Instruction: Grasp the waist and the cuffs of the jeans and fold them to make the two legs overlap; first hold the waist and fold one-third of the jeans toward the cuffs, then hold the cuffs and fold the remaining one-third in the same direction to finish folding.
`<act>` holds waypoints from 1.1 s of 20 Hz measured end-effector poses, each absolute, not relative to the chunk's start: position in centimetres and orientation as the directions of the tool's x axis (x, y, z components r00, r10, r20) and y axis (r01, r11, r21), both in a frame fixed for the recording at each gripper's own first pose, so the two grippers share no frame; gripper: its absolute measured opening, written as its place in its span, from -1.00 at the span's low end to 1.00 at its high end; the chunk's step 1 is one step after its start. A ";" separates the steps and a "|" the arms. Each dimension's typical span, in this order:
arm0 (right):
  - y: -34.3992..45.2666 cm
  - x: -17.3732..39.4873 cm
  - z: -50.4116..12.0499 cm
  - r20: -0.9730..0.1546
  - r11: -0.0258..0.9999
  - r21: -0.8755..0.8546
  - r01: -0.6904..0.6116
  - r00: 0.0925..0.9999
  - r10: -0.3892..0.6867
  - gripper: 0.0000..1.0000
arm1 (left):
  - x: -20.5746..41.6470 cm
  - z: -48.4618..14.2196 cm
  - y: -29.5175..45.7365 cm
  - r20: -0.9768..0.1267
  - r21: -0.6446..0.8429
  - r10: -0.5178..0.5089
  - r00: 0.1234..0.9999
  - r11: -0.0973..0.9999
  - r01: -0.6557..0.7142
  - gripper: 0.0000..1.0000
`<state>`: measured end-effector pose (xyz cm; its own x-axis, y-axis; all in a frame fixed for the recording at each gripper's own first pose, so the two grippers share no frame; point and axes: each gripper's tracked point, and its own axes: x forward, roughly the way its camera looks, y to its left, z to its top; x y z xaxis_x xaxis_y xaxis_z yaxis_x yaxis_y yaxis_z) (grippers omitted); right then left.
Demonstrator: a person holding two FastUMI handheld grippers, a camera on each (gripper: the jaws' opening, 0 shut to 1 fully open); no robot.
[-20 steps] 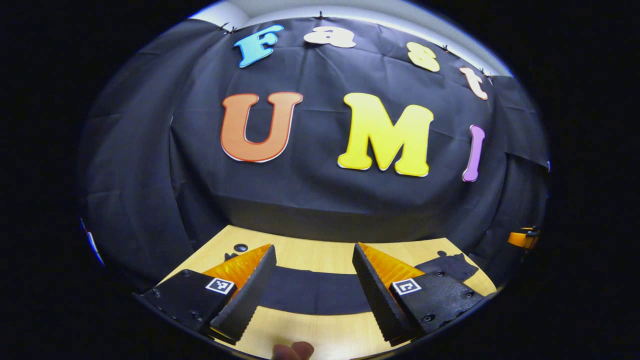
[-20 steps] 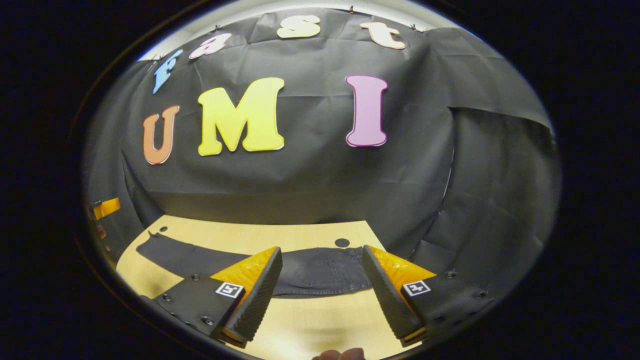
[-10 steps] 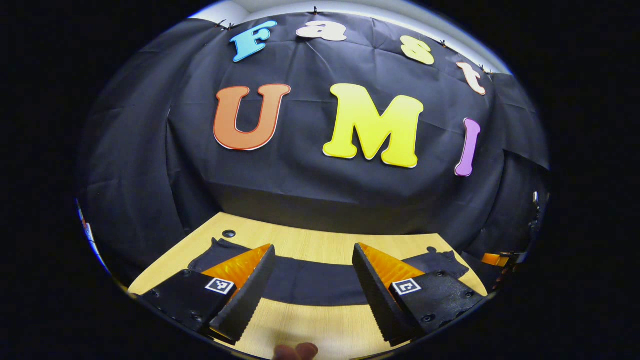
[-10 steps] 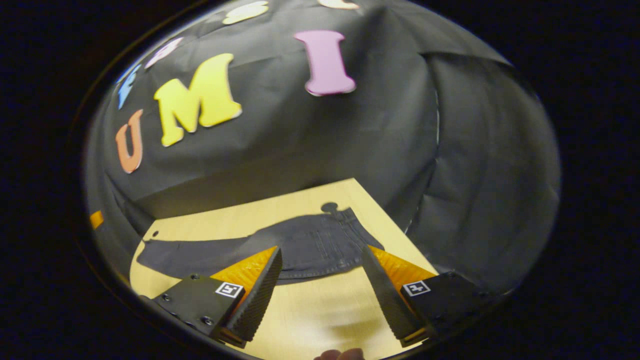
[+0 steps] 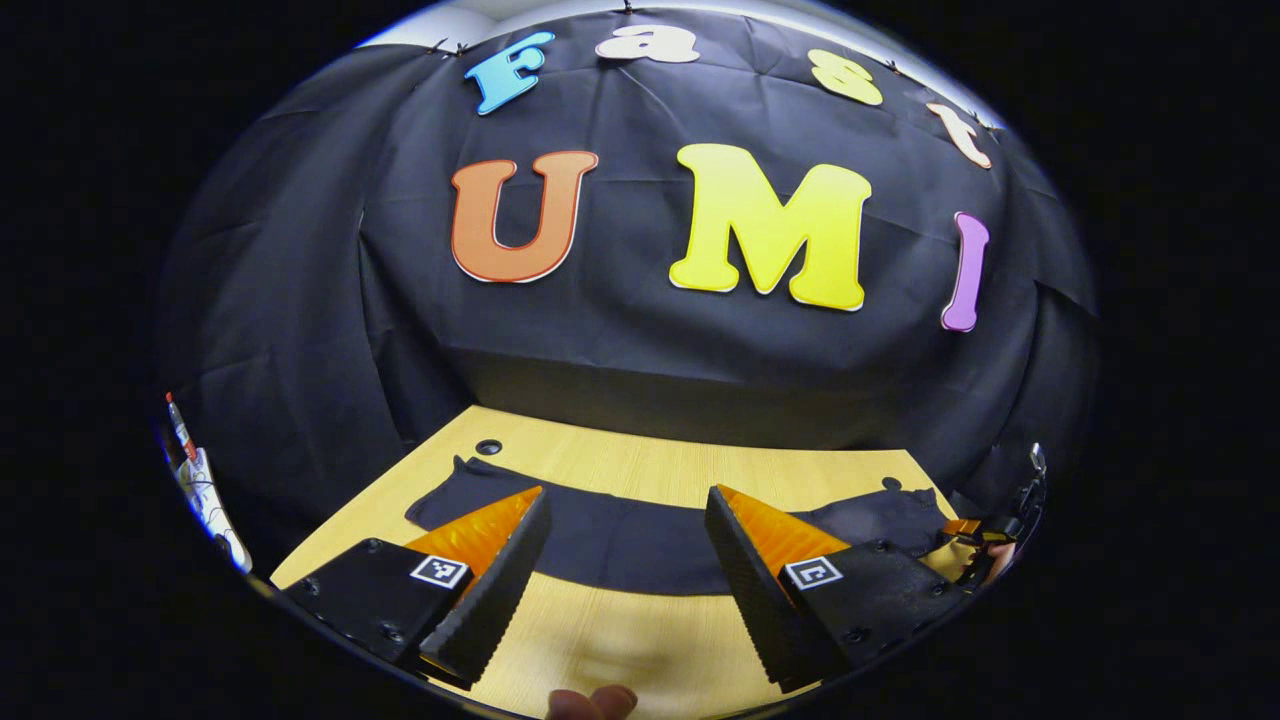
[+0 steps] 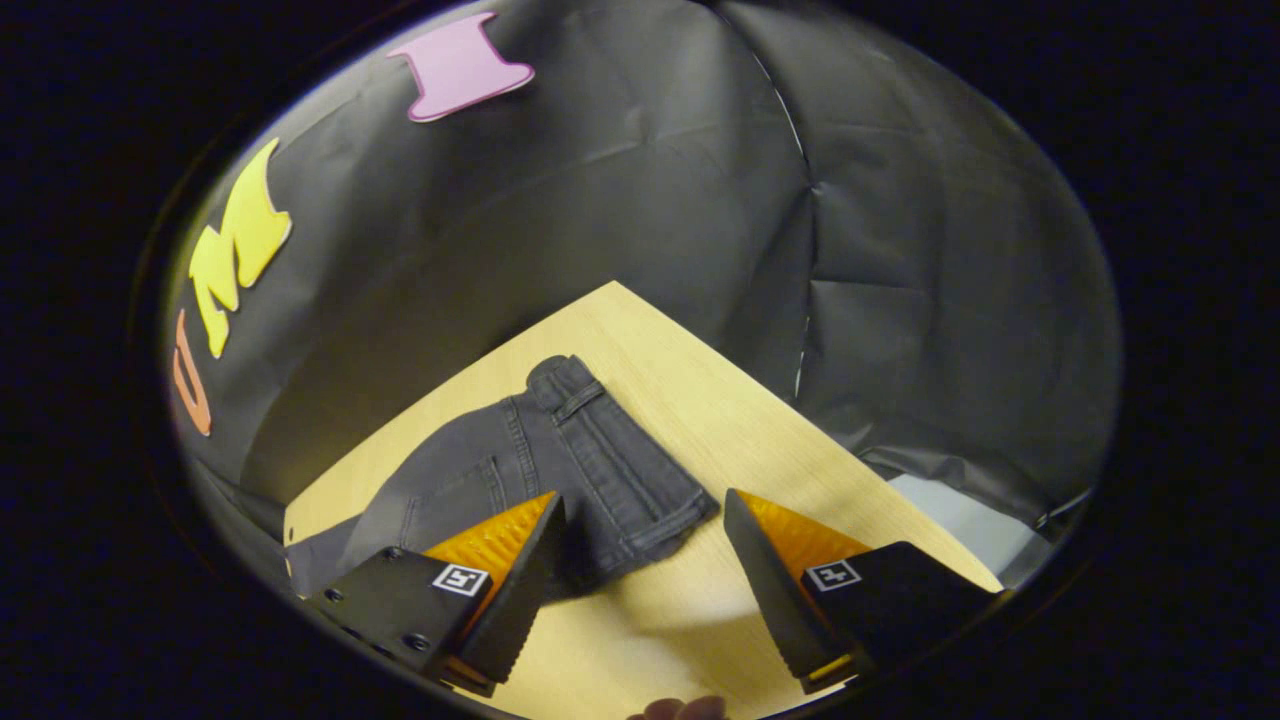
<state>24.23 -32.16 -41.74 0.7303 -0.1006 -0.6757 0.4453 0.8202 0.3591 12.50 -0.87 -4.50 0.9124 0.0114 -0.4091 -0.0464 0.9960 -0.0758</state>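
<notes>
Dark grey jeans [image 5: 620, 540] lie flat across the light wooden table [image 5: 640, 470], legs overlapped, cuffs at the left and waist at the right in the left gripper view. My left gripper [image 5: 625, 495] is open above the middle of the legs, holding nothing. In the right gripper view the jeans' seat and waistband [image 6: 600, 450] lie close ahead. My right gripper [image 6: 642, 500] is open just above the near corner of the waistband, with nothing between its fingers. The other gripper and a hand [image 5: 990, 535] show at the far right edge of the left gripper view, by the waist.
The table's far right corner [image 6: 615, 287] and right edge lie just beyond the waist, with grey floor [image 6: 960, 520] below. A small round hole [image 5: 488, 446] sits in the table near the cuffs. A white object [image 5: 200, 480] hangs at the left. Black cloth walls the booth.
The right gripper has swung right and tilted down, closing in on the waist end of the jeans. The left gripper has shifted slightly, so more of the table and cuffs show. Both stayed open.
</notes>
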 end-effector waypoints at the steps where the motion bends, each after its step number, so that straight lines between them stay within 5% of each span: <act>1: -32.2 24.6 -42.2 -0.675 0.817 0.366 0.446 0.731 -0.097 0.97 | 12.5 -4.6 -1.0 -0.416 -0.071 0.014 0.909 0.996 -0.048 0.98; 5: -32.4 25.7 -42.6 -0.664 0.840 0.332 0.430 0.739 -0.116 0.97 | 12.3 -5.0 -0.7 -0.439 -0.053 0.024 0.898 0.997 -0.053 0.98; 9: -31.6 26.2 -43.3 -0.673 0.880 0.272 0.388 0.731 -0.115 0.72 | 12.2 -5.1 -0.8 -0.442 -0.068 0.022 0.897 0.996 -0.058 0.98; 16: -30.6 26.5 -41.3 -0.692 0.899 0.254 0.358 0.717 -0.090 -0.55 | 11.7 -5.0 0.0 -0.445 -0.089 0.034 0.895 0.993 -0.082 0.98; 19: -29.7 26.9 -37.8 -0.662 0.908 0.248 0.336 0.743 -0.094 -0.85 | 11.6 -5.0 0.7 -0.434 -0.105 0.049 0.900 0.989 -0.104 0.98; 22: -27.5 26.6 -32.2 -0.604 0.941 0.207 0.269 0.792 -0.093 -0.87 | 11.3 -4.9 1.5 -0.426 -0.119 0.062 0.903 0.985 -0.124 0.99</act>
<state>26.64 -27.52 -32.19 0.7917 -0.0930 -0.6038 0.2685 0.9407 0.2072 11.30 1.46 -4.92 0.9026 0.0624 -0.4258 -0.1241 0.9852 -0.1187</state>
